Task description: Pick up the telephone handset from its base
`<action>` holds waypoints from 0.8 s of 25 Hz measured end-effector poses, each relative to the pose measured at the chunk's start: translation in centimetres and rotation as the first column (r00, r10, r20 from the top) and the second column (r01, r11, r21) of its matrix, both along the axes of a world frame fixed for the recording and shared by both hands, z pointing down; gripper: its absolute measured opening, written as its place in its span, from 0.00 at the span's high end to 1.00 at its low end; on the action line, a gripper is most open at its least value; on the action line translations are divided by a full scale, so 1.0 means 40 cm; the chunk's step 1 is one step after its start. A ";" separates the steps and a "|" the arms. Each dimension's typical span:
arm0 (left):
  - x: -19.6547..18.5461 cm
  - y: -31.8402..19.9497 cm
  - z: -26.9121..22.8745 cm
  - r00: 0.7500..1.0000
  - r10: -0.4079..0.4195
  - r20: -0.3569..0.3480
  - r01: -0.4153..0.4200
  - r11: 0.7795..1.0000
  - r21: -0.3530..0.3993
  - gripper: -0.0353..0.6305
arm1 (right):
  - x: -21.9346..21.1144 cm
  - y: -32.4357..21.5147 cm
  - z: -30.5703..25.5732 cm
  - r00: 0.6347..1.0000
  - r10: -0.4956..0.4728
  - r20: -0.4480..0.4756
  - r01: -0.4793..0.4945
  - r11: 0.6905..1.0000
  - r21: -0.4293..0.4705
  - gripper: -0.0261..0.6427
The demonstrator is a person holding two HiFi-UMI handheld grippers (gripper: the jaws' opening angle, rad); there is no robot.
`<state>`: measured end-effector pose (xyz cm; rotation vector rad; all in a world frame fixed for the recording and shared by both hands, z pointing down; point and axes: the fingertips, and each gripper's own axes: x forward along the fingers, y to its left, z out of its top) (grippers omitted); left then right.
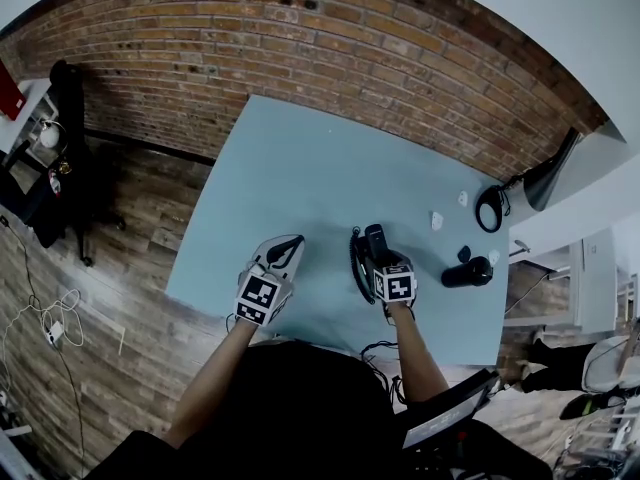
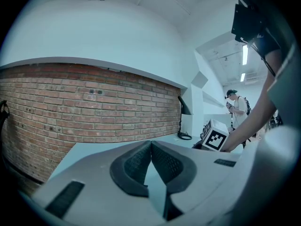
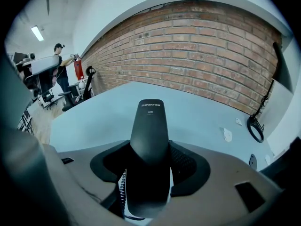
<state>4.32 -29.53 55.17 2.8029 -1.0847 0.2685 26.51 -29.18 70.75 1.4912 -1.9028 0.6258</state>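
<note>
The right gripper (image 3: 149, 166) is clamped on the black telephone handset (image 3: 150, 126). Its pads press both flanks, and one end of the handset juts out ahead of the jaws toward the brick wall (image 1: 330, 48). A coiled cord (image 3: 123, 188) shows beneath the handset on its left side.

Seen from above, the handset is over the blue-grey table (image 1: 300, 168), towards the person's edge. A dark curved shape (image 1: 355, 264) sits just beside it on the left; this may be the base, though it is too small to say for certain.

The left gripper (image 2: 151, 146) is off to the left, over the table's near part, its jaws pinched together with nothing between them.

To the right of the handset a black cylinder (image 1: 466, 272) lies on its side, with a smaller dark item (image 1: 463, 253) near it. Further back are white scraps (image 1: 437, 220) and a black desk lamp (image 1: 520, 188) whose ring base rests near the table's far right corner. A black chair (image 1: 62, 138) stands on the wooden floor, well off to the left.
</note>
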 end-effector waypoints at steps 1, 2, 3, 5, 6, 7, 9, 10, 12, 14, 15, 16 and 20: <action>0.000 0.001 0.000 1.000 0.004 0.006 -0.004 1.000 0.000 0.91 | 0.001 -0.003 -0.006 1.000 0.003 0.002 -0.003 1.000 0.007 0.58; 0.001 0.000 -0.002 1.000 0.006 0.007 -0.006 1.000 0.002 0.91 | 0.003 -0.006 -0.013 1.000 0.006 0.003 -0.006 1.000 0.014 0.58; 0.002 -0.001 -0.003 1.000 0.008 0.003 -0.008 1.000 0.005 0.91 | 0.005 -0.009 -0.019 1.000 0.009 0.005 -0.009 1.000 0.021 0.58; 0.002 -0.002 -0.003 1.000 0.008 -0.003 -0.008 1.000 0.006 0.91 | 0.008 -0.016 -0.033 1.000 0.015 0.007 -0.015 0.999 0.036 0.58; 0.002 -0.002 -0.003 1.000 0.009 -0.005 -0.009 1.000 0.005 0.91 | 0.009 -0.018 -0.041 1.000 0.018 0.008 -0.018 0.999 0.045 0.58; 0.001 -0.002 -0.003 1.000 0.009 -0.008 -0.009 1.000 0.006 0.91 | 0.010 -0.021 -0.050 1.000 0.020 0.009 -0.020 0.998 0.055 0.58; 0.001 -0.003 -0.002 1.000 0.009 -0.011 -0.009 1.000 0.008 0.91 | 0.013 -0.029 -0.069 1.000 0.024 0.011 -0.025 0.997 0.075 0.58; 0.001 -0.004 -0.002 1.000 0.010 -0.010 -0.010 1.000 0.009 0.91 | 0.014 -0.034 -0.079 1.000 0.026 0.013 -0.027 0.996 0.085 0.58; 0.000 -0.006 0.000 1.000 0.011 -0.009 -0.011 1.000 0.012 0.91 | 0.012 -0.043 -0.101 0.999 0.029 0.016 -0.030 0.994 0.105 0.58; -0.003 -0.006 0.002 1.000 0.011 -0.011 -0.011 1.000 0.012 0.91 | 0.009 -0.053 -0.124 0.999 0.030 0.018 -0.032 0.991 0.127 0.58; -0.003 -0.006 0.001 1.000 0.013 -0.014 -0.012 1.000 0.009 0.91 | 0.007 -0.059 -0.137 0.999 0.030 0.018 -0.032 0.990 0.140 0.58; -0.002 -0.006 -0.001 1.000 0.014 -0.015 -0.014 1.000 0.005 0.91 | 0.005 -0.065 -0.150 0.999 0.029 0.018 -0.032 0.988 0.153 0.58; -0.004 -0.003 0.000 1.000 0.018 -0.004 -0.018 1.000 -0.005 0.91 | -0.006 -0.085 -0.202 1.000 0.020 0.019 -0.023 0.979 0.203 0.59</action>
